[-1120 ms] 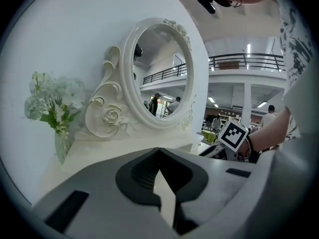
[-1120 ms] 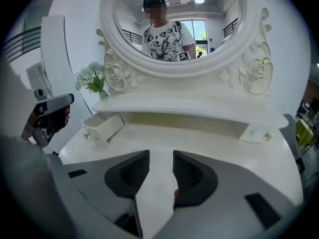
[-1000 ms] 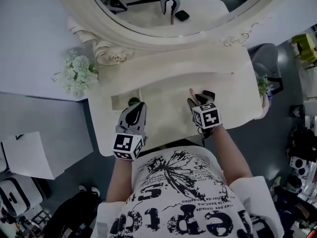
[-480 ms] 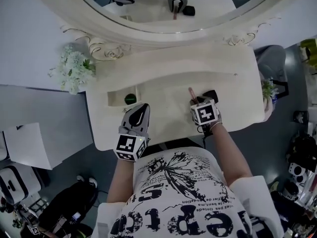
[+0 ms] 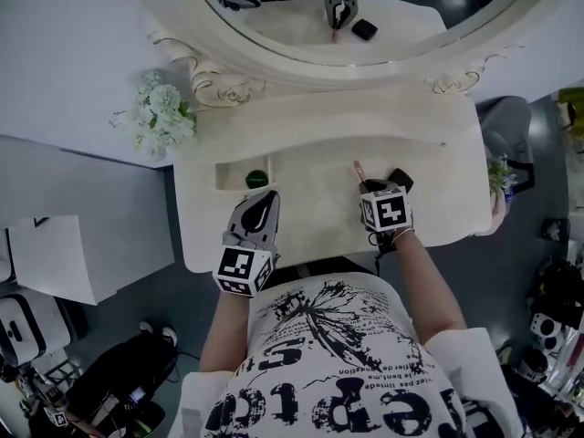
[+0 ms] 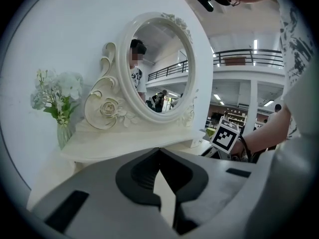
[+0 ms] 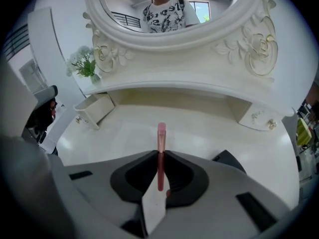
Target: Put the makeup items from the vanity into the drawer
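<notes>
A slim pink makeup tube [image 7: 161,136] points away from me between the jaws of my right gripper [image 7: 160,152], which are closing and pinch it near their tips. In the head view the pink tube [image 5: 358,172] sticks out ahead of the right gripper [image 5: 366,188] over the cream vanity top [image 5: 310,153]. A small black item [image 5: 401,179] lies just right of that gripper. The small drawer [image 5: 234,173] stands open at the left with a dark green round item [image 5: 257,180] in it. My left gripper [image 5: 264,195] hovers near the drawer, shut and empty [image 6: 159,149].
A vase of white flowers [image 5: 161,117] stands at the vanity's back left. The oval mirror [image 5: 347,16] with its carved frame rises behind the top. A closed small drawer [image 7: 257,117] sits at the right. The open drawer [image 7: 94,108] juts out at the left.
The right gripper's jaws have closed in onto the pink tube. The left gripper has stayed near the open drawer. The head view has shifted slightly.
</notes>
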Tool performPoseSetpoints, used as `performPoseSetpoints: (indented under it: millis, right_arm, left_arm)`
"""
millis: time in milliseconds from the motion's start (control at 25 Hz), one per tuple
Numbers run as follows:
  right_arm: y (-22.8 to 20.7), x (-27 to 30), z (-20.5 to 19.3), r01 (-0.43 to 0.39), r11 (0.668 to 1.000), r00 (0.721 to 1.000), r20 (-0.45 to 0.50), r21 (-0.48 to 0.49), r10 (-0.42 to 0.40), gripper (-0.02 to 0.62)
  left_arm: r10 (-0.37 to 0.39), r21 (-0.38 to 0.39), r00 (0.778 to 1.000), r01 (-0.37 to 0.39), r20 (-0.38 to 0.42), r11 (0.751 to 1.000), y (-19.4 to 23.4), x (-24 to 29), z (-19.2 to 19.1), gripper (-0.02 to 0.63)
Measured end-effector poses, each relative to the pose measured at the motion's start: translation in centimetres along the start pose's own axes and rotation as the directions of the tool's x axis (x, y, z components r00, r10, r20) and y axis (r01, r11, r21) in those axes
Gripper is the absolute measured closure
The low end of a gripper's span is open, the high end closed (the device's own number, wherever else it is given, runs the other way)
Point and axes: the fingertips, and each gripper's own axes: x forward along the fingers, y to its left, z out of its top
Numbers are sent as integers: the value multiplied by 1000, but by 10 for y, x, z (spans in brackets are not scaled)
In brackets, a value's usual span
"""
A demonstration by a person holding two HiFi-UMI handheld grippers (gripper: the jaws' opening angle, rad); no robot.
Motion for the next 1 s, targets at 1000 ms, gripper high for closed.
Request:
performPoseSetpoints:
  millis: [1000]
  right_arm:
    - [273,10,123,-264,798,954,-25,-542,299,540]
  left_arm:
    - [271,-91,959,-264,87,960,137,-145,12,586]
